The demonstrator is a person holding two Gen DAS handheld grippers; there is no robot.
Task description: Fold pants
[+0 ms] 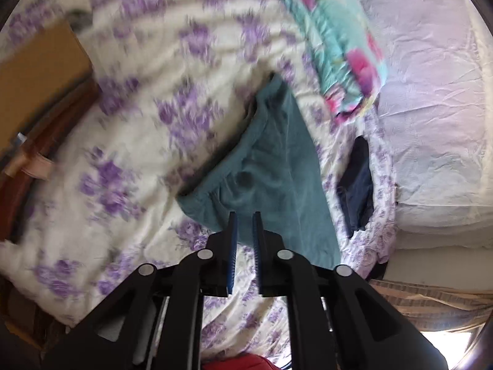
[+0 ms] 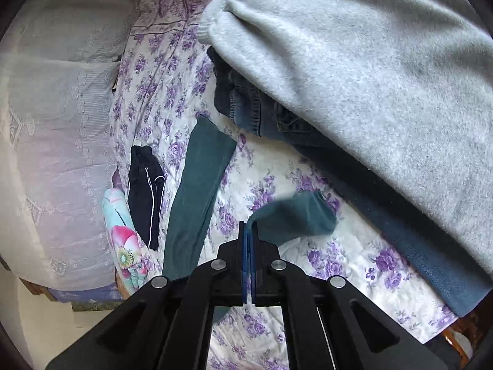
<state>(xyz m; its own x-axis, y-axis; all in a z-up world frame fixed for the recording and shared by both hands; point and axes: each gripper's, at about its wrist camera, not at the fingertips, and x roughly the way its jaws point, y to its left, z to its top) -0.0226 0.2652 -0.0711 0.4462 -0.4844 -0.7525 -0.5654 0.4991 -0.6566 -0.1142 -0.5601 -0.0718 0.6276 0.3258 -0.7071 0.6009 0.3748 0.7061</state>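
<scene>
The teal pants (image 1: 271,166) lie on a bed with a purple-flowered cover (image 1: 138,129). In the left wrist view my left gripper (image 1: 245,215) is slightly open, its jaws apart with nothing between them, just above the near edge of the pants. In the right wrist view one teal leg (image 2: 197,191) lies stretched out on the bed. My right gripper (image 2: 249,225) is shut on the end of the other teal leg (image 2: 295,219) and holds it lifted off the cover.
A grey sweatshirt (image 2: 369,71) lies over blue jeans (image 2: 252,104) at the right. Black folded trousers (image 2: 144,191) and a turquoise floral cloth (image 2: 123,240) lie at the left. A pale pillow (image 1: 431,98), a cardboard box (image 1: 37,74) and the wooden bed frame (image 1: 46,129) border the bed.
</scene>
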